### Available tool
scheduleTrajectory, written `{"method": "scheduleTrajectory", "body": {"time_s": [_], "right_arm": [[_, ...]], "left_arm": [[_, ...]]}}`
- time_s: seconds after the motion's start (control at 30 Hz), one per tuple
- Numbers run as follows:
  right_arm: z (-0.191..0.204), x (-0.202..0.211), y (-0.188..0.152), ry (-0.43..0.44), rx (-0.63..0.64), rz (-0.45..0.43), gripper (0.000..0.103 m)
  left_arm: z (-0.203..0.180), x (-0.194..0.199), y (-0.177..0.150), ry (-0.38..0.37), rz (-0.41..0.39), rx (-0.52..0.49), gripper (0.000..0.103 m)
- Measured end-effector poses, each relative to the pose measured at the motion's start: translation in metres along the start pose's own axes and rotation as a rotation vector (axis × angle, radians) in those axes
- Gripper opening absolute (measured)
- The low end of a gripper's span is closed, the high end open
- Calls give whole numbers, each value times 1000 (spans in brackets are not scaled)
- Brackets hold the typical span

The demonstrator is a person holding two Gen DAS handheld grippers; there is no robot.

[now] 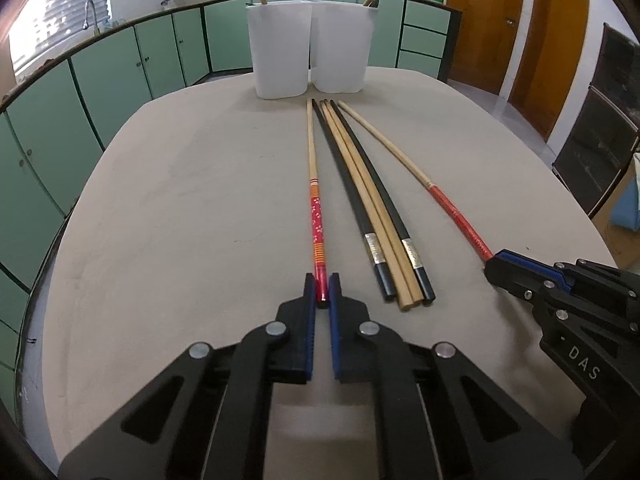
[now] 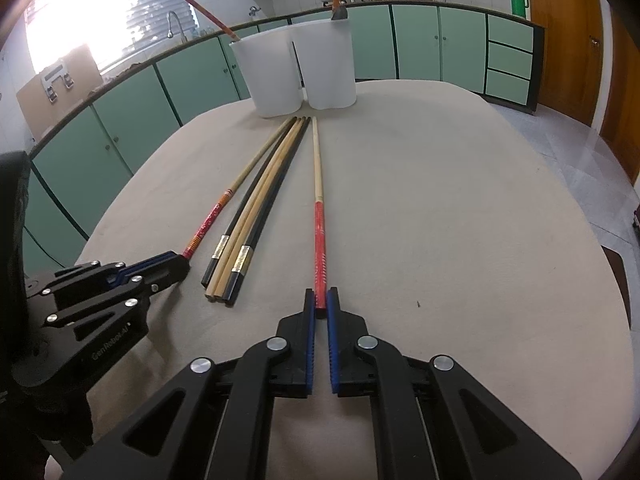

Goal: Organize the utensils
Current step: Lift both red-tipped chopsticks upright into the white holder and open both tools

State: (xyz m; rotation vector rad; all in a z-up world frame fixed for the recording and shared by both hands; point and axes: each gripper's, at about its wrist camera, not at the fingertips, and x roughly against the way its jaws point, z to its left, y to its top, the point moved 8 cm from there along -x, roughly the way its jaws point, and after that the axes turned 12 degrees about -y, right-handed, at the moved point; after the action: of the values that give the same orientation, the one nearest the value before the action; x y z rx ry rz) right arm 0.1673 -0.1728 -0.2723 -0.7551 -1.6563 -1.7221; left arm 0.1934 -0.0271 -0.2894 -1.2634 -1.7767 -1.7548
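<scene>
Several chopsticks lie lengthwise on the beige table. My left gripper (image 1: 322,285) is shut on the near end of a red flower-patterned chopstick (image 1: 316,216), which rests flat. My right gripper (image 2: 320,298) is shut on the near end of a plain red-handled chopstick (image 2: 319,224), also flat on the table. Between them lies a bundle of two black chopsticks (image 1: 362,204) and two plain wooden ones (image 1: 376,216). Two white holders (image 1: 280,48) (image 1: 342,44) stand side by side at the far end, each with one red-handled chopstick sticking out.
The beige table (image 1: 180,200) has bare surface left of the chopsticks and, in the right wrist view, to their right (image 2: 460,220). Green kitchen cabinets (image 1: 120,68) and a counter curve behind the table. Wooden doors (image 1: 480,20) stand at the right.
</scene>
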Motion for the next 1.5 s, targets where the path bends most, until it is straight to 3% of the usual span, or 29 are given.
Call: {"method": "scheduleTrajectory", "body": {"time_s": [0.5, 0.97, 1.5], "right_arm": [[-9, 50, 45, 15, 3, -134, 6], [-12, 116, 148, 47, 44, -314, 6], [0, 164, 241, 98, 120, -422, 6]], "left_arm": [[-9, 68, 50, 11, -174, -43, 5], [-15, 122, 141, -13, -359, -86, 5], [-28, 158, 206, -98, -452, -127, 5]]}}
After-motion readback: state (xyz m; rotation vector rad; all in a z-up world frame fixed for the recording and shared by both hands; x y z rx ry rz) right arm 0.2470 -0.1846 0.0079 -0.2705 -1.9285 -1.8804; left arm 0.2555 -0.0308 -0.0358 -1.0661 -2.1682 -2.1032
